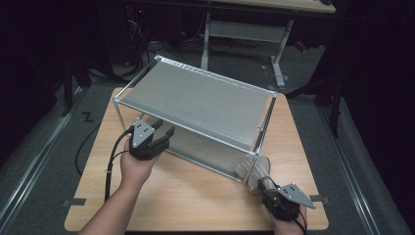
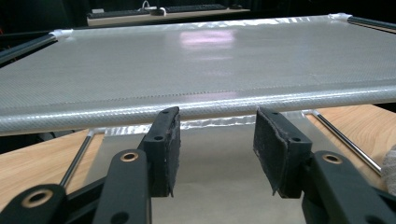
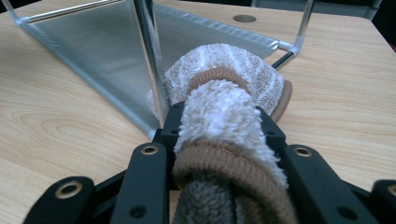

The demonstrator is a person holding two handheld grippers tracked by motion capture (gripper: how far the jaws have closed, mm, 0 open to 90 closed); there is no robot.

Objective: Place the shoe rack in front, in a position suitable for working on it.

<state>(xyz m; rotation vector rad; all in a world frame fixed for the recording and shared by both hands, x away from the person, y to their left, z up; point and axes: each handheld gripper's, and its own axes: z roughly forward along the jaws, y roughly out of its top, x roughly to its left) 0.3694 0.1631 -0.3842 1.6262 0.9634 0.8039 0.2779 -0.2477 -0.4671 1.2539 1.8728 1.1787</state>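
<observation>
Right gripper view: right gripper (image 3: 219, 140) is clamped on a rolled towel (image 3: 224, 93), brown bands around it, its long axis running straight out along the jaws. The roll's far end butts against the near corner post (image 3: 152, 65) of the rack (image 1: 195, 105), at the level of the lower shelf (image 3: 93, 60). Judgement: the roll lies just right of that post, so it must shift sideways to clear the post before it can go in.

High view: left gripper (image 1: 155, 138) sits at the rack's front-left, jaws partly open with nothing between them, just under the front edge of the top shelf (image 2: 196, 65). The right hand (image 1: 286, 226) is the one at the towel; the left is well apart from it.

Count: one towel, one rack with two shelves, two grippers, one table (image 1: 195, 196).
</observation>
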